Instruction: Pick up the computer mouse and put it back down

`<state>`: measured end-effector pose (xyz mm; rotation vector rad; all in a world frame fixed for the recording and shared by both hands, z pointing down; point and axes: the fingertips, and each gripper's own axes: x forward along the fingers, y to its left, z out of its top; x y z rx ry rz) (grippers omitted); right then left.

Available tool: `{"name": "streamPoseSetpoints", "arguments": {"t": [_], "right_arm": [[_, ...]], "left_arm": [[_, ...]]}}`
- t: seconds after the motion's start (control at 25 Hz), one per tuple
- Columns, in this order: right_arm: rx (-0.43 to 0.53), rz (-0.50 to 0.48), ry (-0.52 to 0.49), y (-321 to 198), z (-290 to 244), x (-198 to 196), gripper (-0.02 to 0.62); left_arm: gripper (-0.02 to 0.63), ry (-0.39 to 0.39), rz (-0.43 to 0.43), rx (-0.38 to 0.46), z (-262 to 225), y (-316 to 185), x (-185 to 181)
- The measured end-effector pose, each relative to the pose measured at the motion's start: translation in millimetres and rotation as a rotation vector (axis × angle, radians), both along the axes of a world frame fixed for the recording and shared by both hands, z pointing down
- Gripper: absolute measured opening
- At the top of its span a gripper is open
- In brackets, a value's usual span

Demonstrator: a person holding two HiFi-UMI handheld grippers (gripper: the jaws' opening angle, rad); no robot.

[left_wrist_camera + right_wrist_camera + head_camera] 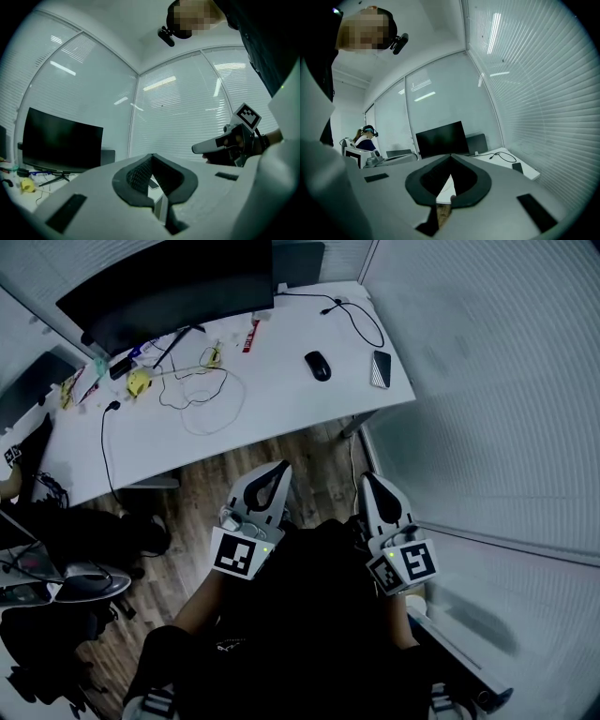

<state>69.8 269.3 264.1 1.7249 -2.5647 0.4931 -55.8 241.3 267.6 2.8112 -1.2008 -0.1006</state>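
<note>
In the head view, a black oval computer mouse (318,365) is seen lying flat on the right part of a white rectangular desk (281,409), near a dark flat phone-like slab (381,369). Its long axis is set on a diagonal, from upper left to lower right; which end is the front cannot be told. A large black monitor (169,287) is stood at the desk's far edge. The left gripper (278,470) and the right gripper (370,480) are held over the wooden floor, well apart from the mouse and aimed toward the desk.

In the left gripper view, the jaws are pressed together at their tips with nothing gripped; the right gripper is seen beside it.

In the right gripper view, the jaws are likewise brought together and empty, and the monitor and desk are seen beyond them.
</note>
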Motion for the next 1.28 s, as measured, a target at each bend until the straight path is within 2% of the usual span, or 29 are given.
{"name": "streamPoseSetpoints", "arguments": {"t": [0.32, 0.6, 0.88, 1.28], "right_arm": [[-0.050, 0.025, 0.008, -28, 15, -3, -0.002], [-0.083, 0.033, -0.007, -48, 27, 3, -0.002], [-0.089, -0.010, -0.012, -102, 29, 16, -0.002], [-0.121, -0.140, -0.027, -209, 32, 46, -0.002]], "left_arm": [[0.005, 0.003, 0.004, -0.059, 20, -26, -10], [0.005, -0.016, 0.014, -0.058, 25, -45, -5], [0.006, -0.017, -0.079, -0.091, 31, -85, -7], [0.006, -0.036, -0.198, -0.080, 19, -171, 27]]}}
